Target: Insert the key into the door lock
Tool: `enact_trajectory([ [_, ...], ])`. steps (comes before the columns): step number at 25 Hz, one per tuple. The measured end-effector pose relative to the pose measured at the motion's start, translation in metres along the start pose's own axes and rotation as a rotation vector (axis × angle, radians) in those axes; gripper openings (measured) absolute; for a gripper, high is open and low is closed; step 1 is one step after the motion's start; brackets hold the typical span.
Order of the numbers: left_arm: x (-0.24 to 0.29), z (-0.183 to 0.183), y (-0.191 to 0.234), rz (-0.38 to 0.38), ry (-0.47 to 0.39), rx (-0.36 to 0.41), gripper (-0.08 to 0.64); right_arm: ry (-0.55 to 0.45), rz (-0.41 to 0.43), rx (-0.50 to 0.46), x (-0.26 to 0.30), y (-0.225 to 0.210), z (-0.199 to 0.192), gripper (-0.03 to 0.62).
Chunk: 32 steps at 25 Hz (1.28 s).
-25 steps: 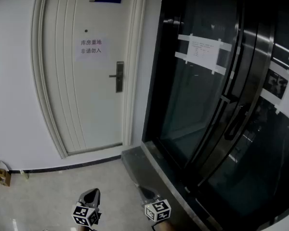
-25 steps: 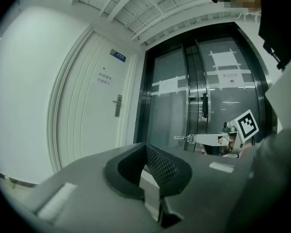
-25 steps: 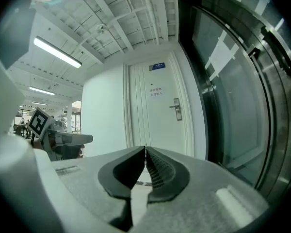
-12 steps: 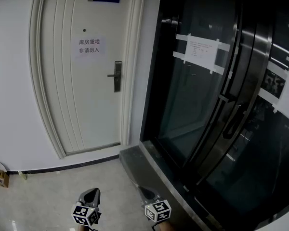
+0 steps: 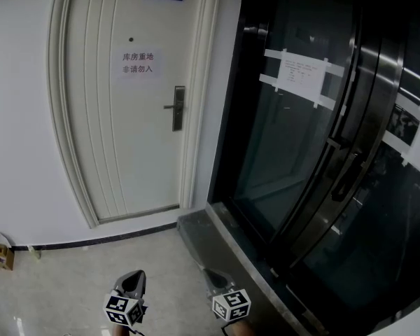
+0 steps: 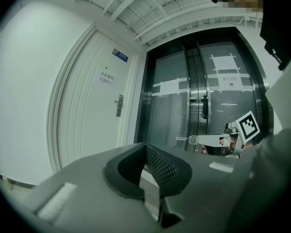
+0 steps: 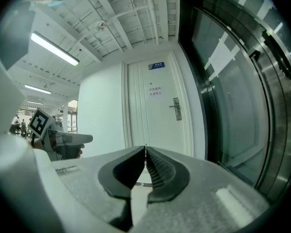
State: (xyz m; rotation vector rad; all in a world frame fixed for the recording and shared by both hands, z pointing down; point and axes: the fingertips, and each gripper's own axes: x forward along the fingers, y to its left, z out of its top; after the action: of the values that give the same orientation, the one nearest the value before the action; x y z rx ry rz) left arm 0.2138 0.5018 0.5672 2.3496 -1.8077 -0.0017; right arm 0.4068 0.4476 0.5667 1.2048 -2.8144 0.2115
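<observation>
Bare floor (image 5: 91, 278) runs open toward the white door (image 5: 133, 131) at 11 o'clock, and the air before its lock plate (image 5: 178, 108) is free. From 1 to 3 o'clock, dark glass doors (image 5: 301, 152) and their raised sill (image 5: 196, 233) block the way. A small box (image 5: 3, 256) sits at 9 o'clock against the wall (image 5: 21, 117).

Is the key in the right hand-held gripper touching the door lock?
Apart. The left gripper view shows the key sticking out of the right hand-held gripper in open air; the head view shows floor between it and the door lock.
</observation>
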Motion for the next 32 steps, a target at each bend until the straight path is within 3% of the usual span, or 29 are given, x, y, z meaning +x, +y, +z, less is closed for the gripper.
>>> enact_trajectory([
  [7,-0.009,0.003,0.021,0.01,-0.009,0.002,0.002,-0.003,0.032,-0.014,0.021,0.025,0.002,0.01],
  [16,-0.025,0.009,0.073,0.096,-0.028,-0.018,0.002,-0.014,0.121,-0.037,0.074,0.058,0.012,0.011],
  [32,0.073,0.026,0.164,0.126,-0.006,-0.017,0.002,-0.006,0.161,-0.017,0.217,0.023,0.024,0.011],
])
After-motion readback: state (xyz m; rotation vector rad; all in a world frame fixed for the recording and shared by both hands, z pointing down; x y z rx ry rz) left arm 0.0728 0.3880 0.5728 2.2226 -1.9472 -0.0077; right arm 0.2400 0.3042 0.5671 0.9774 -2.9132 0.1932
